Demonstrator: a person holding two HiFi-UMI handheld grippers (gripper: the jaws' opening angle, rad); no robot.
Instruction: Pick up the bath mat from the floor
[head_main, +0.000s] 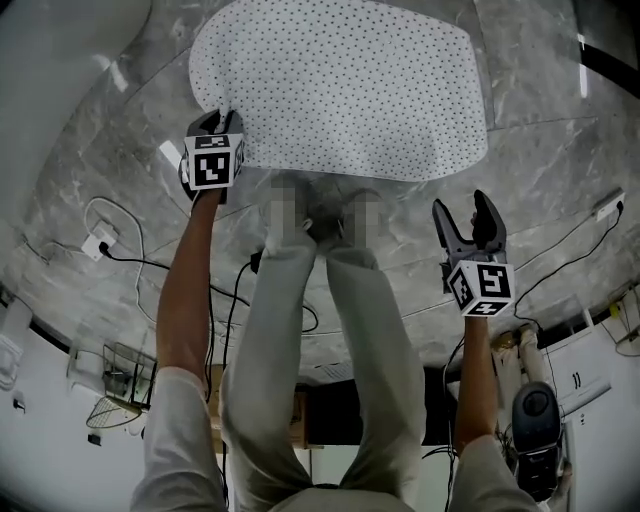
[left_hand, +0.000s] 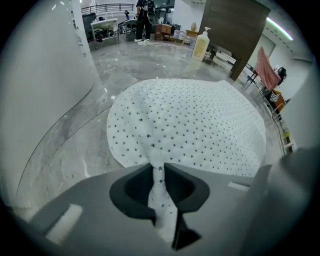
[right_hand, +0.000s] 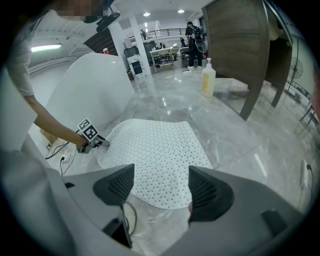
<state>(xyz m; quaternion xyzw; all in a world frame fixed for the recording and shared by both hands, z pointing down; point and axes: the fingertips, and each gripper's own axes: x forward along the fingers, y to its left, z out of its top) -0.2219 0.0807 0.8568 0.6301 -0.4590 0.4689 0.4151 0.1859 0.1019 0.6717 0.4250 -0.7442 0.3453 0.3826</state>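
A white bath mat (head_main: 340, 80) dotted with small dark marks lies flat on the grey marble floor. At its near-left corner my left gripper (head_main: 215, 122) points steeply down. In the left gripper view the jaws of the left gripper (left_hand: 159, 170) are shut on a pinched fold of the bath mat (left_hand: 190, 120), which rises between the pads. My right gripper (head_main: 470, 215) hovers off the mat's near-right edge, open and empty. The right gripper view shows the bath mat (right_hand: 155, 160) beyond the spread jaws of the right gripper (right_hand: 160, 187), and the left gripper (right_hand: 92, 140) at its corner.
A white tub (left_hand: 45, 75) curves along the mat's left side. Black cables and a white plug (head_main: 100, 240) lie on the floor at the near left. The person's legs (head_main: 330, 330) stand at the mat's near edge. A soap bottle (right_hand: 208, 77) stands by a wooden cabinet (right_hand: 245, 50).
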